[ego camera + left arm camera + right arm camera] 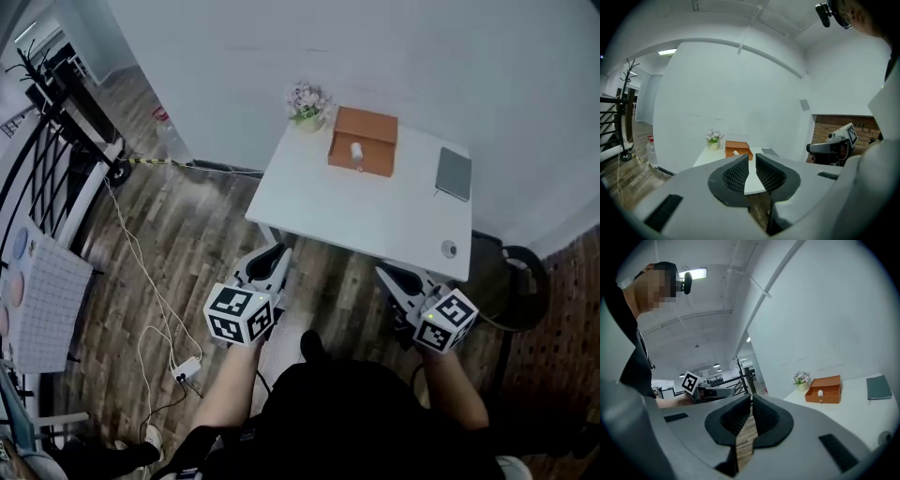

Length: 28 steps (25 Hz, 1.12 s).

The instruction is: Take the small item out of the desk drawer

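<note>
Station inventory, as I see it from the feeds. Item one: a white rectangular desk (375,211) set against the pale wall, on a wood-plank floor (187,234). Item two: an orange-brown desktop drawer box (364,141) at the desk's far edge, its lower front part open on the near side. Item three, the task's thing: a small white cylindrical item (357,151) lying in that open part of the drawer box, well apart from both grippers. Item four: a small pot of pale flowers (308,103) at the far left corner, just beside the drawer box. Item five: a flat grey notebook (454,173) towards the right edge. Item six: a small round grey object (449,248) near the desk's near right corner; I cannot tell what it is. Item seven: my left gripper (752,158), held short of the desk's near edge, jaws parted by a narrow gap, nothing between them. Item eight: my right gripper (751,398), also short of the desk, jaws closed tip to tip, nothing held. Item nine: a black chair (511,281) right of the desk. Item ten: a white power strip (186,368) with its cable on the floor at left.
</note>
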{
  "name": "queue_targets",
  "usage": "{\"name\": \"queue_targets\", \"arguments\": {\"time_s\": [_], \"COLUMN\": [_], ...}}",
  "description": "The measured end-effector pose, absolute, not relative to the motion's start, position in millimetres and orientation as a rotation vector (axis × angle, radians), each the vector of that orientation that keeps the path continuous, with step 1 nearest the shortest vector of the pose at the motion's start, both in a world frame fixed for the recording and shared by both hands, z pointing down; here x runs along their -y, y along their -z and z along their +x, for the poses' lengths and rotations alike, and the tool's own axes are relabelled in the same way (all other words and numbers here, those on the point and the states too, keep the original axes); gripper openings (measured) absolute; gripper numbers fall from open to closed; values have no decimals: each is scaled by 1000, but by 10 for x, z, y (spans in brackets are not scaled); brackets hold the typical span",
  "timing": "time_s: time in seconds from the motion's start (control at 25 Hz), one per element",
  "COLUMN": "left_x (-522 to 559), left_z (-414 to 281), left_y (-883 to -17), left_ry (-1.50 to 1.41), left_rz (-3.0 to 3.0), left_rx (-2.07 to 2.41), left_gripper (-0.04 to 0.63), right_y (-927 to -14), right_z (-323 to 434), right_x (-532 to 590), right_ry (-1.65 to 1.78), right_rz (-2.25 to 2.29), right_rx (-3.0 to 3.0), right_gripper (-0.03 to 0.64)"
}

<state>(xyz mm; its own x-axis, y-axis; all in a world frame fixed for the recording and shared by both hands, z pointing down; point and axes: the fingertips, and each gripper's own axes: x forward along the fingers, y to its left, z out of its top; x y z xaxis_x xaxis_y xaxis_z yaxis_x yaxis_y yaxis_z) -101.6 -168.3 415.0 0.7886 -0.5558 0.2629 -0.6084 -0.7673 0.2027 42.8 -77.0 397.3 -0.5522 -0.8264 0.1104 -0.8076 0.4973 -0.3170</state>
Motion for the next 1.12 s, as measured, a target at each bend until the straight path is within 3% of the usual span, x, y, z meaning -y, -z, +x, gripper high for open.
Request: {"name": "queue_targets", "arguments": {"time_s": [0.76,1.12], "left_x": [3289,3572], "left_z": [78,348], "left_y": [-4117,-4577], "left_ry": [-309,-375], "left_rz": [2685,2560], "left_rx": [1009,1034], "left_gripper": [55,55], "right_y": [-4154,-4491], "right_z": [1734,2138], "right_x": [2615,3152], "right_ry": [550,679], "right_rz": [-1405,-1399], "right_rx": [-2746,-2769], "right_gripper": [0,0]}}
